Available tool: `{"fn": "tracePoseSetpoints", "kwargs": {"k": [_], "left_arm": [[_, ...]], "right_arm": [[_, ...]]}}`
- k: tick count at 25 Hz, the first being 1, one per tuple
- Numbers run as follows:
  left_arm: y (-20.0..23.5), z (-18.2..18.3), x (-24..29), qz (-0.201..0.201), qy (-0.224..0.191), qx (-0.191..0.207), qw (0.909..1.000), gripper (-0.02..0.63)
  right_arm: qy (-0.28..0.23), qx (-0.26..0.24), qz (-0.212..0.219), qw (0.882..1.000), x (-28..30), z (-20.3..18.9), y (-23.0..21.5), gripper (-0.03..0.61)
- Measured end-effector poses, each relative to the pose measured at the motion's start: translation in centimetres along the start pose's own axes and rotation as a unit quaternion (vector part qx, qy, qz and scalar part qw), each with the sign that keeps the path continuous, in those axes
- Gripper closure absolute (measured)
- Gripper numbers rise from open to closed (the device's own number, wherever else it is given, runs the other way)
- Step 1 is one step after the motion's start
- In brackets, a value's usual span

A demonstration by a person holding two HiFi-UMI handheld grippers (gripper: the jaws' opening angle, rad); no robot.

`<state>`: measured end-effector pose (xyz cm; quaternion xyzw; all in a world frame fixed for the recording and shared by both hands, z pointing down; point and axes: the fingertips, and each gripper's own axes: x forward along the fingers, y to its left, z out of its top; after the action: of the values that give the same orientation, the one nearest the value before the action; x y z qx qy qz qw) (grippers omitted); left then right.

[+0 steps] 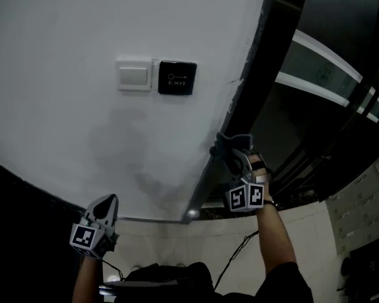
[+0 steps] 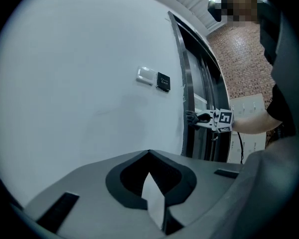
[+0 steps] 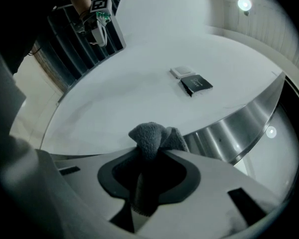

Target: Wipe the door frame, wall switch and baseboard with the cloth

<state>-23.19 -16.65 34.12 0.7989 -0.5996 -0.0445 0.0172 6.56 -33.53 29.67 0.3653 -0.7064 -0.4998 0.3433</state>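
Note:
My right gripper point(image 1: 230, 149) is shut on a grey cloth point(image 1: 226, 145), which it presses against the metal door frame point(image 1: 240, 100) at the edge of the white wall. In the right gripper view the cloth point(image 3: 152, 137) bunches out between the jaws, beside the shiny frame point(image 3: 244, 123). The white wall switch point(image 1: 134, 75) and a black EXIT button point(image 1: 177, 78) sit up and to the left of it. My left gripper point(image 1: 105, 202) hangs low near the bottom of the wall, shut and with nothing in it point(image 2: 149, 154). The left gripper view also catches the right gripper point(image 2: 202, 117) at the frame point(image 2: 187, 98).
A dark glass door with white stripes point(image 1: 322, 62) fills the opening to the right of the frame. A thin cable point(image 1: 237, 251) hangs below my right arm. Pale lockers point(image 1: 360, 201) stand at the right. A brick wall point(image 2: 239, 63) lies beyond the door.

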Motion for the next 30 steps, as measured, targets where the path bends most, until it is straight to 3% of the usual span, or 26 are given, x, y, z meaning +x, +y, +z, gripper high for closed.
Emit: {"fn": "tracePoseSetpoints", "kwargs": {"k": [5,18,25,30], "left_arm": [[-0.8,-0.4,1.2,-0.011,0.005,0.004,0.9999,0.612],[-3.9,-2.3,3.4,-0.032,0.026,-0.003,0.9991,0.612],[-4.4,-2.7,3.1,-0.032,0.045,0.004,0.9985,0.612],[-3.8,-3.0,2.8,-0.019,0.043,-0.018,0.9987,0.612]], "right_arm": [[0.004,0.012,0.046,0.999,0.7,-1.1,3.8,0.492],[0.004,0.035,0.104,0.994,1.4,-3.2,10.6,0.492],[0.014,0.050,0.140,0.989,1.8,-4.3,14.5,0.492],[0.011,0.067,0.159,0.985,2.2,-4.5,16.5,0.492]]}}
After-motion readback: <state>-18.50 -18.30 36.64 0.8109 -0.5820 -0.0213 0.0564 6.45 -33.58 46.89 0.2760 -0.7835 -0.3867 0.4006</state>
